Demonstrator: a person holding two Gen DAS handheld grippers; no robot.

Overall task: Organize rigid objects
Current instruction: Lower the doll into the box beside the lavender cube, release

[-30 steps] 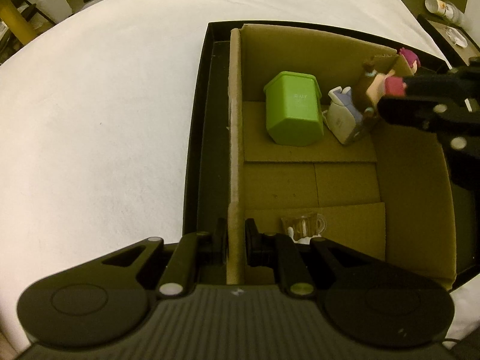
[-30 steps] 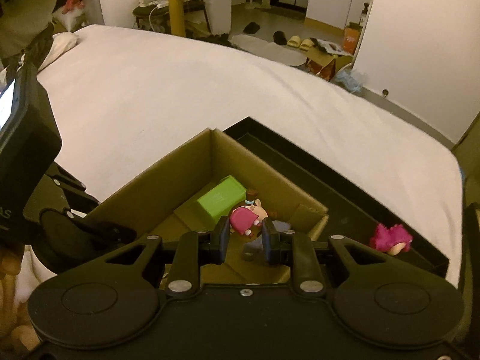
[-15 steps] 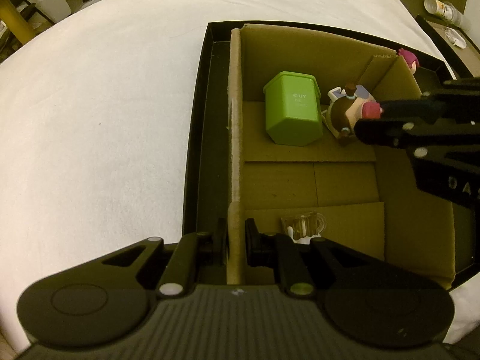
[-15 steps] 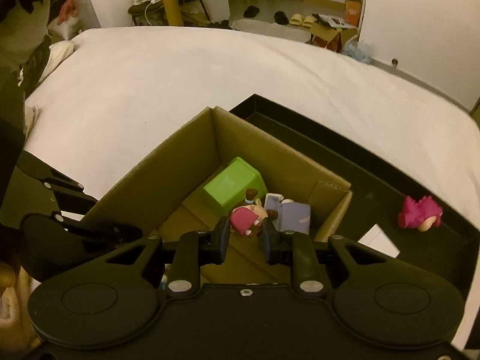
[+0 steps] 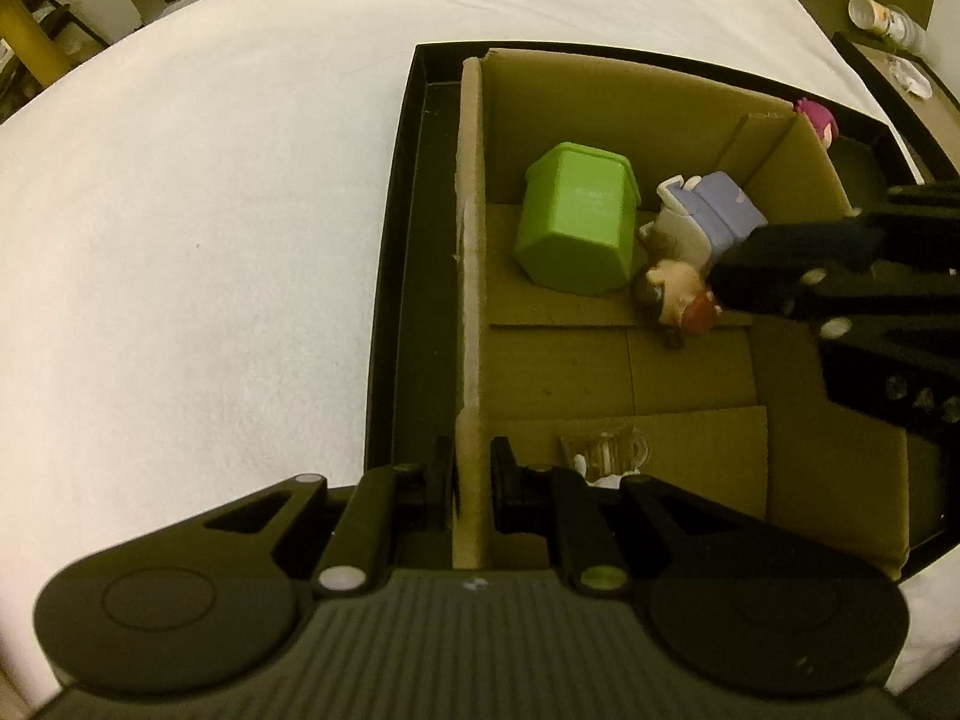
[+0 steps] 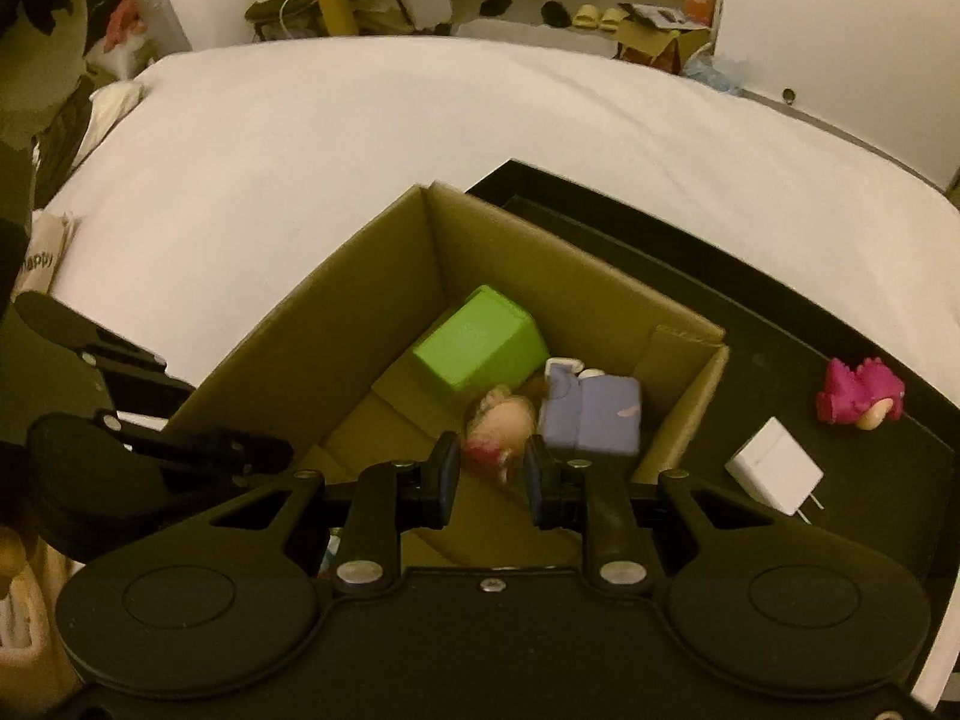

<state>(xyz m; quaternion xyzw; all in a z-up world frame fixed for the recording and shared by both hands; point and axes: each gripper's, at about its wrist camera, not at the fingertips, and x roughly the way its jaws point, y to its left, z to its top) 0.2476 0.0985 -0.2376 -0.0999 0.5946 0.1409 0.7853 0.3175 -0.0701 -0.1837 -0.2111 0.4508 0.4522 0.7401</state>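
faint embossed lettering on the side of the green box [image 5: 576, 222], too blurred to read in either view. pale raised letters on the black body of the right gripper [image 5: 729, 279], at the right edge of the left wrist view; only something like "as" can be made out. printed word on a pale bag [image 6: 42, 261] at the left edge of the right wrist view, partly cut off, reads roughly "appy".

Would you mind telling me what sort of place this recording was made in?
Most likely a lived-in home, perhaps a bedroom: the cardboard box sits on a bed-like white surface, with slippers and clutter on the floor behind.
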